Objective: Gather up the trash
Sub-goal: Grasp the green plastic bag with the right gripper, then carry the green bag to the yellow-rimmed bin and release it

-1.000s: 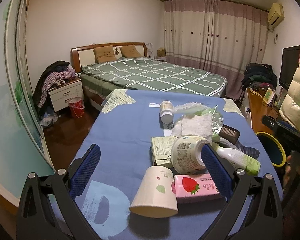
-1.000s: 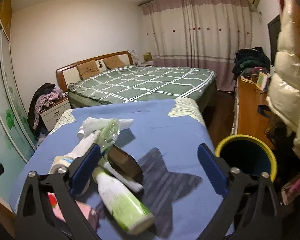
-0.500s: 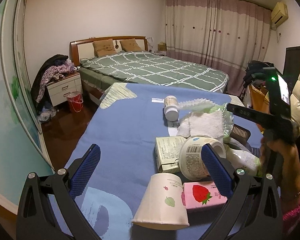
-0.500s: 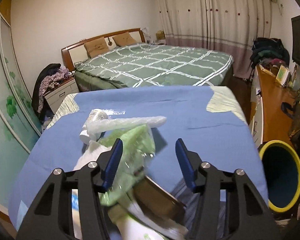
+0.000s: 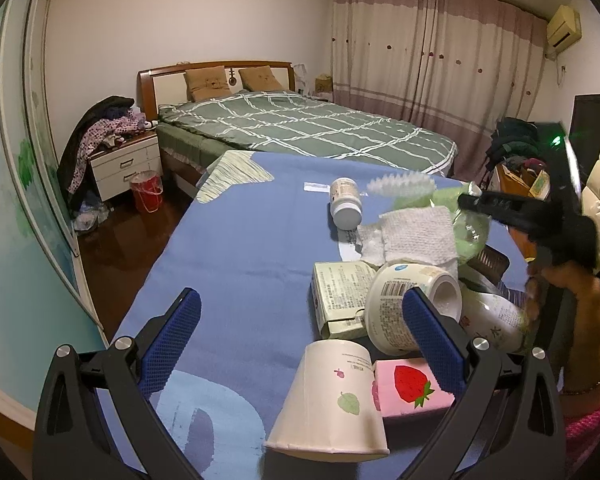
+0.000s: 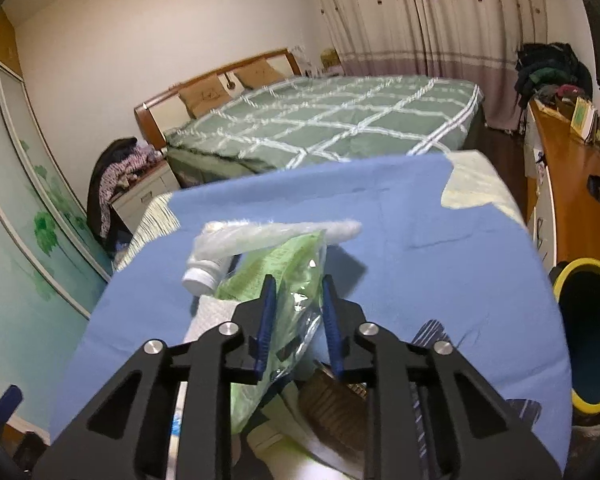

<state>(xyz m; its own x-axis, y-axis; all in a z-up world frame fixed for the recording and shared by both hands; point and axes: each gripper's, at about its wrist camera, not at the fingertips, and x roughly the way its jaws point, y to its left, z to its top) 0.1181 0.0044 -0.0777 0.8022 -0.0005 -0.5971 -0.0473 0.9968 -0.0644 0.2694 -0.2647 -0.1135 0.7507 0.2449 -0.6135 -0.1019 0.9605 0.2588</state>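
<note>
A pile of trash lies on the blue tablecloth. My right gripper is shut on a green plastic wrapper, seen in the left wrist view under the right gripper's black fingers. My left gripper is open and empty, low over the table's near end. Between and beyond its fingers lie a tipped paper cup, a pink strawberry carton, a white tub, a small box, a paper towel and a white pill bottle.
A yellow-rimmed bin stands on the floor right of the table. A bed lies beyond the table. A nightstand and a red bucket are far left. A wooden desk runs along the right wall.
My right gripper moved left over the pile and closed from wide open onto the green wrapper. My left gripper stayed open and shifted only slightly.
</note>
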